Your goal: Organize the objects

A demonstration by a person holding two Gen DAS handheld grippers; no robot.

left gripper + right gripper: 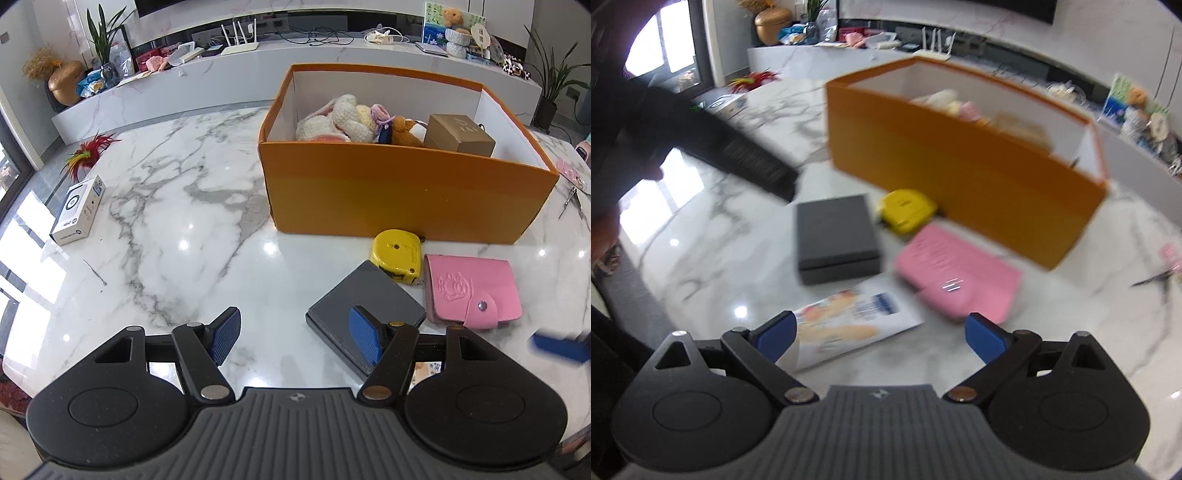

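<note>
Both claws, the left gripper [295, 338] and right gripper [881, 338], are hanging spread wide and gripping nothing. Knitted toys [343, 118] and a tan carton [460, 134] are already sitting inside the far orange box [399, 195]. Near it, a grey case [364, 301], yellow tape measure [397, 254], pink wallet [472, 290], printed packet [849, 323] and, far left, a white carton [77, 210] are waiting on the marble table [177, 229], so I judge the sorting roughly half done.

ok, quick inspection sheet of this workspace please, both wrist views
Surface: white marble table, glossy.
Job's things: orange box open, holding plush toys and gold box; outside it grey case, yellow tape measure, pink wallet, printed packet.
Clutter: white carton, feather item, scissors.
Grippers: left gripper open, empty; right gripper open, empty.
Cables: on back counter, near router.
Surroundings: potted plants.
</note>
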